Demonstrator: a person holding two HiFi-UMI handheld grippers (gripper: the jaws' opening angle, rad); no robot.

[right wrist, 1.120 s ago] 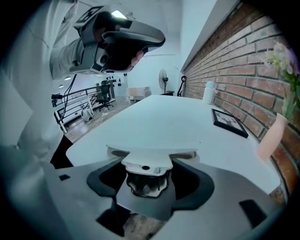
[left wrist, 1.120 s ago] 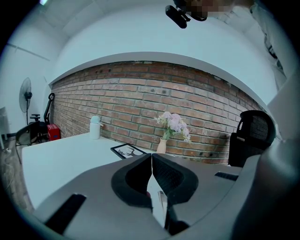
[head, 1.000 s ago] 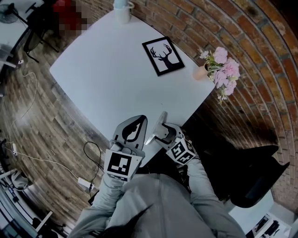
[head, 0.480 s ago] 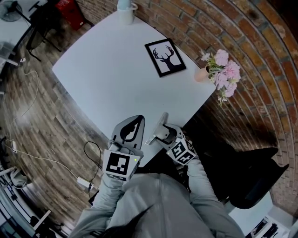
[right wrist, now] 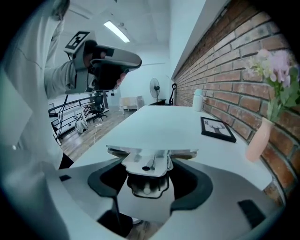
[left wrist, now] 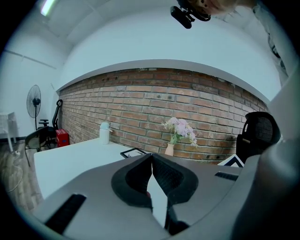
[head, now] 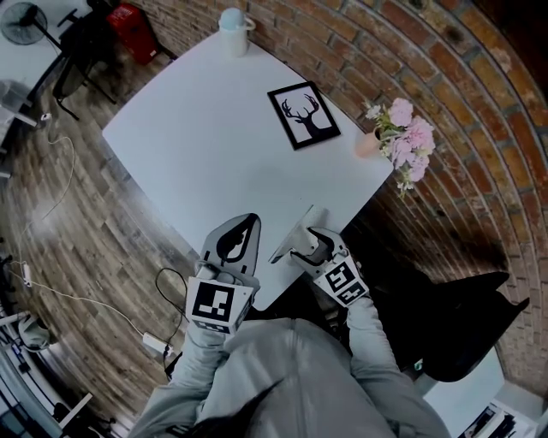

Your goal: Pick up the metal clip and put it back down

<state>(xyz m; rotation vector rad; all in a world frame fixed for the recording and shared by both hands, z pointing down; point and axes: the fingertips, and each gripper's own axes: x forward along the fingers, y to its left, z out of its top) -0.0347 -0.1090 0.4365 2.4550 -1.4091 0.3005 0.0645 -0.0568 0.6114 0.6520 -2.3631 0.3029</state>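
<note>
Head view looks steeply down on the person's grey sleeves (head: 370, 332), which lead to both tools at the near edge of a white table (head: 188, 145). A black office chair (head: 467, 321) stands just to the right of the person.

The right gripper (head: 305, 248) is clamped on the metal clip (head: 295, 231). The clip's bright flat lip juts forward over the table's near edge. In the right gripper view the clip sits between the dark pads (right wrist: 193, 185), its broad lip level across the frame and its spring barrel tucked below. Whether the clip touches the tabletop cannot be told.

Just beside it, the left gripper (head: 250, 220) is apart from the clip. Its jaws meet at the tips and hold nothing, with only a leaf-shaped gap behind them.

Left of the table, a dark cable (head: 171, 282) loops over the wood floor (head: 77, 231).

Farther along the tabletop, a framed deer picture (head: 303, 115) lies flat toward the right side. Beyond it, at the right corner, a vase (head: 368, 144) holds pink flowers (head: 407, 141) close to the brick wall (head: 445, 77). A white bottle (head: 233, 20) stands at the far corner.
</note>
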